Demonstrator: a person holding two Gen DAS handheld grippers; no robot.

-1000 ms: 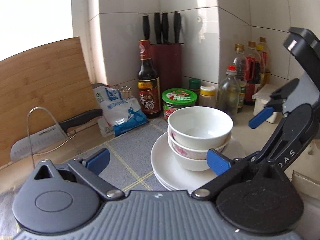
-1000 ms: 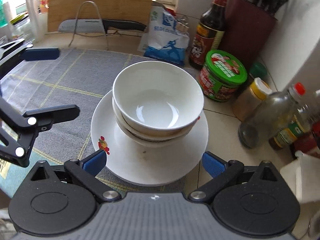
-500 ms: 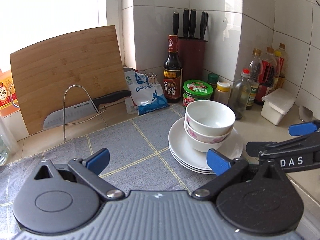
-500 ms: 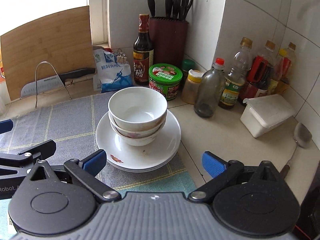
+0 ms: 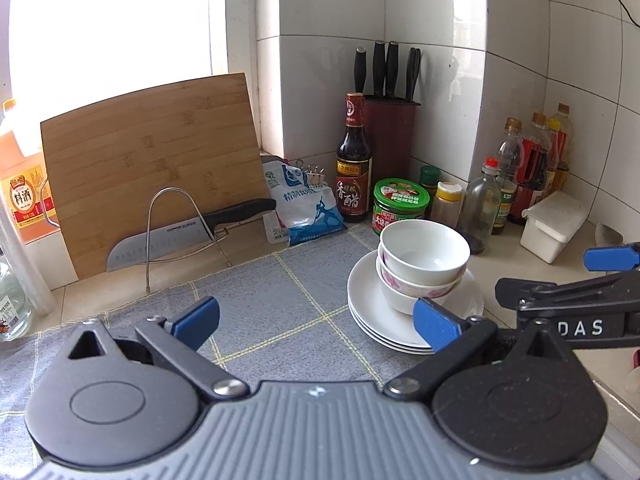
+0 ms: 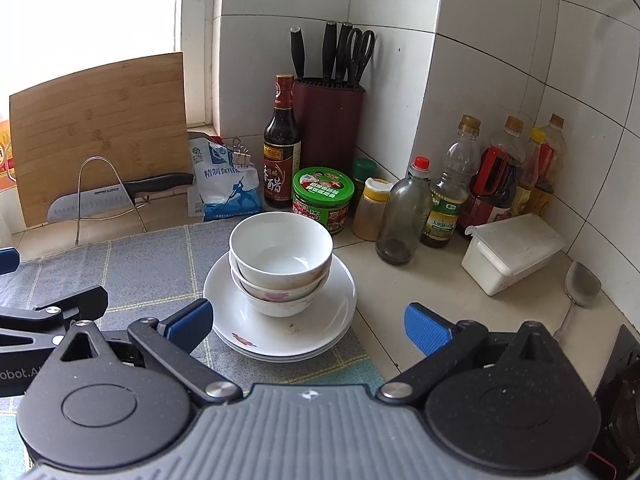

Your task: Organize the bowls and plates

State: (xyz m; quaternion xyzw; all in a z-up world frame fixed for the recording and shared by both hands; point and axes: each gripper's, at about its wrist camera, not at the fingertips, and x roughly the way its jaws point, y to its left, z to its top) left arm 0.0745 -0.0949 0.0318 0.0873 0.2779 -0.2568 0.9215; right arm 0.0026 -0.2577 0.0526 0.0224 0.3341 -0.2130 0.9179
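Observation:
Three white bowls (image 6: 281, 256) sit nested on a stack of white plates (image 6: 320, 320) at the right edge of a grey checked mat (image 6: 152, 276). The same bowls (image 5: 423, 252) and plates (image 5: 370, 312) show in the left wrist view. My left gripper (image 5: 316, 316) is open and empty, over the mat, left of and in front of the stack. My right gripper (image 6: 308, 322) is open and empty, held back in front of the stack. Each gripper shows at the edge of the other's view.
Behind the stack stand a green-lidded jar (image 6: 323, 196), a vinegar bottle (image 6: 281, 148), a knife block (image 6: 329, 120), several bottles (image 6: 452, 192) and a white lidded box (image 6: 512, 252). A cutting board (image 5: 152, 160) and knife (image 5: 180, 232) lean on a wire rack at left. A spoon (image 6: 580, 292) lies at right.
Both grippers have drawn back and risen away from the stack, so the bowls and plates look smaller and farther. The stack itself has not moved.

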